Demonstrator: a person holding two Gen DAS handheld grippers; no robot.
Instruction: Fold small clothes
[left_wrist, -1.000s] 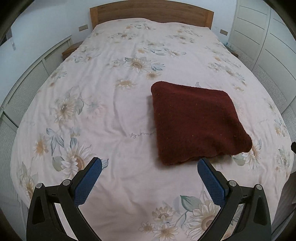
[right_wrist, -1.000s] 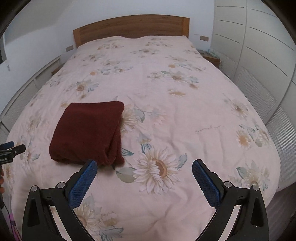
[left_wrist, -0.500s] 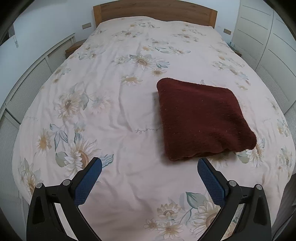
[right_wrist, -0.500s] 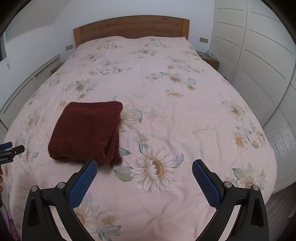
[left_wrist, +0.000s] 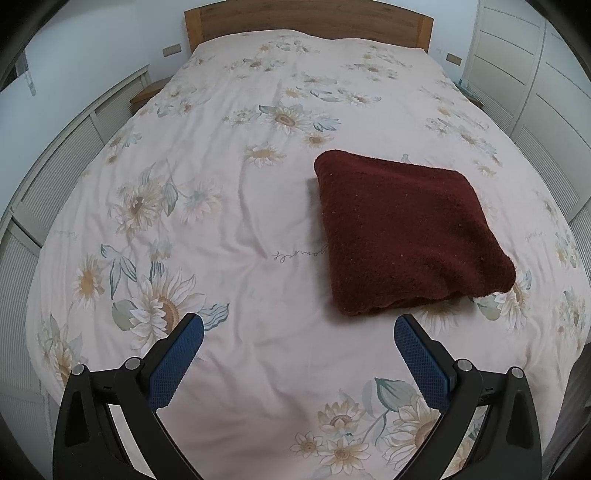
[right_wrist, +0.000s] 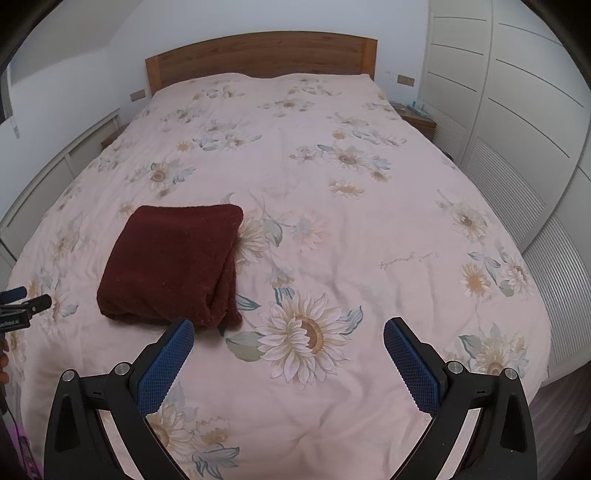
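The bed (left_wrist: 229, 229) fills both views, spread with a pale quilt (right_wrist: 369, 229) printed with sunflowers, its wooden headboard (right_wrist: 258, 51) far beyond the jaws. White louvred wardrobe doors (right_wrist: 517, 122) run along the side to the right of the right gripper's jaws.

On the quilt lies the one garment in sight — a dark red knit (left_wrist: 406, 229), already folded into a thick, roughly square bundle. In the left wrist view it sits ahead of the jaws and toward the right-hand finger, its near edge just beyond that fingertip and not touching it. In the right wrist view the same bundle (right_wrist: 173, 262) lies ahead and to the left, its near corner just past the left-hand finger; the stacked layers show along the edge facing the jaws.

The left gripper (left_wrist: 295, 328) has its jaws wide apart and holds nothing. The right gripper (right_wrist: 288, 332) is the same: jaws spread, empty, over bare quilt. Neither touches the knit.

Judging by this, the folding of this piece looks finished: the edges are tucked, the shape is compact, and no sleeve or hem trails out. No other garment shows on the bed, so what is left — if anything — appears to be only tidying the bundle, or fetching a further piece from outside the views.
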